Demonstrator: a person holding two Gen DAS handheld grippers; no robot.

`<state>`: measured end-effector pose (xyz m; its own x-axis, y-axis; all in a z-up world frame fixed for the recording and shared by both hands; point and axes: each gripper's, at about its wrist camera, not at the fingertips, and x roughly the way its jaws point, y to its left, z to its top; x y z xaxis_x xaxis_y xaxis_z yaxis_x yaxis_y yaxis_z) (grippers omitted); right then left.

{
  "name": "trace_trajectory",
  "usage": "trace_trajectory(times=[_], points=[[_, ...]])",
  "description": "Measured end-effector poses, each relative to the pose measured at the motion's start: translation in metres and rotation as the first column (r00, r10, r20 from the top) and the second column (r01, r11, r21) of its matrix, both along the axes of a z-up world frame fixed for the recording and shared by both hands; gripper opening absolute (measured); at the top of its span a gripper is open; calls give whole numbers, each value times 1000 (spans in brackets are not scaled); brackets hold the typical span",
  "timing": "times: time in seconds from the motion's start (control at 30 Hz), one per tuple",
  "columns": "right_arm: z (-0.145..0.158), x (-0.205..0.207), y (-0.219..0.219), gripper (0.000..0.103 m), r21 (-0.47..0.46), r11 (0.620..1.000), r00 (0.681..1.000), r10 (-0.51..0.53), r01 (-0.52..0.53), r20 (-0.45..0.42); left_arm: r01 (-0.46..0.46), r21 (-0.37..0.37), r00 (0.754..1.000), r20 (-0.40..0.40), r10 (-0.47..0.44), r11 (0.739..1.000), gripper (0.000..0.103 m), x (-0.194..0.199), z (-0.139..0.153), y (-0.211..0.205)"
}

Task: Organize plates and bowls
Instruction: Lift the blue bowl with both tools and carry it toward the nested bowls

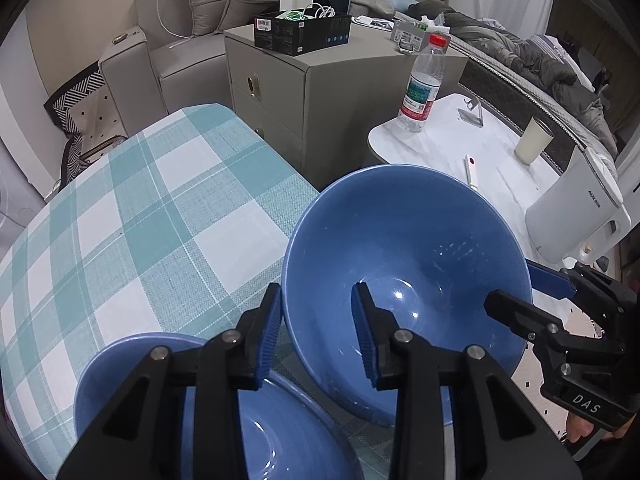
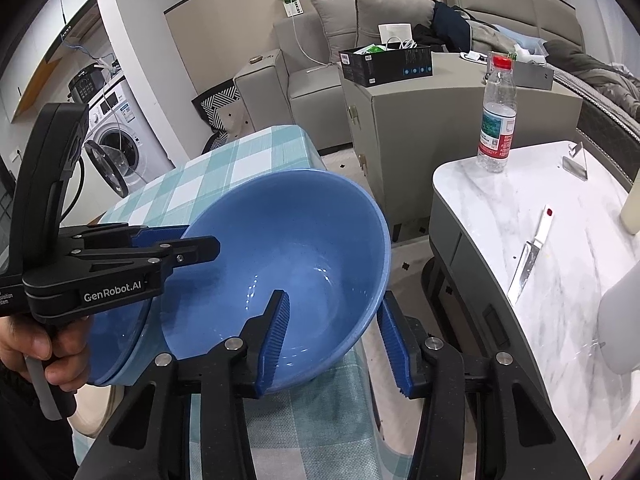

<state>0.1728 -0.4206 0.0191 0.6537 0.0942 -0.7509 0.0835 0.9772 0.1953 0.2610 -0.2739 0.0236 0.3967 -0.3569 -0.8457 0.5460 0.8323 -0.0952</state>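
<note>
Bowls are the business: a deep glossy blue ceramic bowl [image 1: 404, 264] hangs tilted between both claws, above the check-clothed bench [image 1: 132, 216]. The left claw [image 1: 316, 332] straddles its near-left rim, one pad inside and one outside, jaws narrow and pinching the wall. The right claw [image 2: 334, 340] does the same on the opposite rim, its jaws narrow on the wall too. Two opposed grips likely steady the heavy, slippery bowl while tilted. Just below the left claw sits a second blue glazed bowl [image 1: 280, 432], probably the nesting target. A clear plastic water bottle [image 2: 496, 116] stands well beyond the right claw.
</note>
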Motion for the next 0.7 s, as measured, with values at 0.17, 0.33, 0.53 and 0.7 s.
trace_trajectory(times=[0.17,0.33,0.53,0.7], points=[[3,-1,-2,47,7,1000,1000,-6,5,12,-3,-11,1000,8,3,1000,34,-1,5,1],[9,-5,-2,47,15,1000,999,-11,11,31,-4,-23,1000,22,4,1000,34,-4,11,3],[16,-8,-3,47,28,1000,998,-15,13,56,-4,-41,999,35,5,999,34,-7,20,6],[20,-11,-3,47,41,999,997,-21,18,72,-4,-52,999,47,7,999,34,-10,27,8]])
